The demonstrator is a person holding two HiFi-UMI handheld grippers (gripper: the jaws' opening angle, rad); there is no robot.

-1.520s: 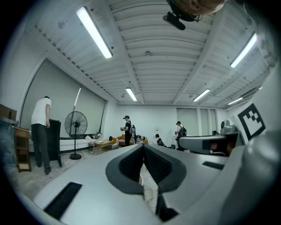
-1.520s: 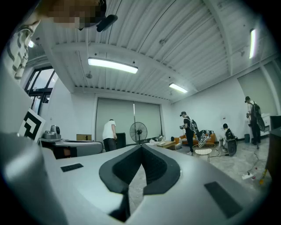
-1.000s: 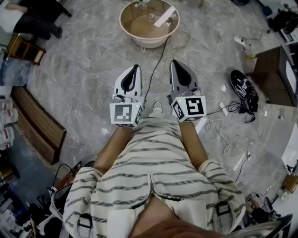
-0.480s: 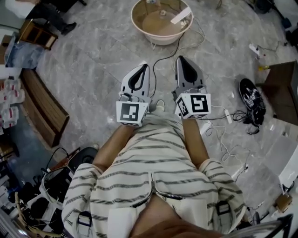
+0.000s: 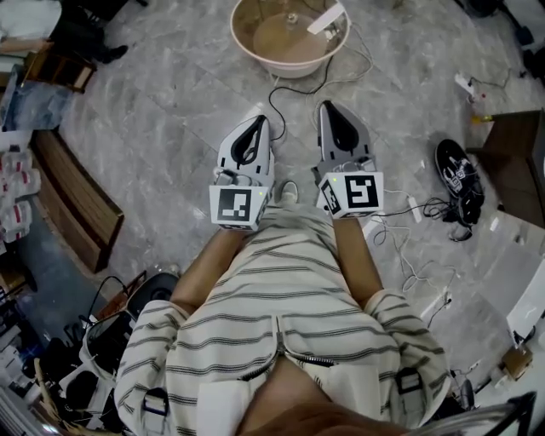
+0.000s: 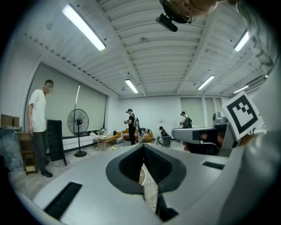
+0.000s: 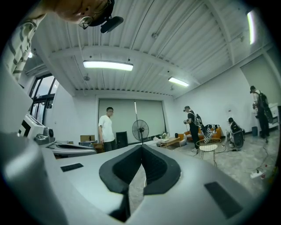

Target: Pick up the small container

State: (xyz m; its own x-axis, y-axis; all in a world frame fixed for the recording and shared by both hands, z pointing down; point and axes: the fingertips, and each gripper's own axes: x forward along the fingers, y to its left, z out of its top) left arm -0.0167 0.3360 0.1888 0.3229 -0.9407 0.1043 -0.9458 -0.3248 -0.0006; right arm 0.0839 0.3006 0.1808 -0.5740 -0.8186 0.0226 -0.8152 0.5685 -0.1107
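A round beige table with a raised rim (image 5: 255,53) stands on the floor ahead, at the top of the head view. On it lie a small pale object (image 5: 292,17) and a flat white piece (image 5: 329,17); I cannot tell whether the small object is the container. My left gripper (image 5: 255,120) and right gripper (image 5: 329,106) are held side by side short of the table, pointing toward it. Both are shut, their pads meeting with nothing between them, as the left gripper (image 6: 143,145) and the right gripper (image 7: 141,145) show in their own views.
A black cable (image 5: 274,102) runs over the marble floor between the grippers to the table. At the right are a black shoe (image 5: 454,174), loose white cables (image 5: 409,247) and a dark cabinet (image 5: 511,140). A wooden bench (image 5: 75,204) lies at the left. Several people and a fan (image 6: 78,123) stand farther off.
The person has shifted over the floor, carrying both grippers along side by side. The round table sits a little higher and further right in the head view. Both grippers stay shut.
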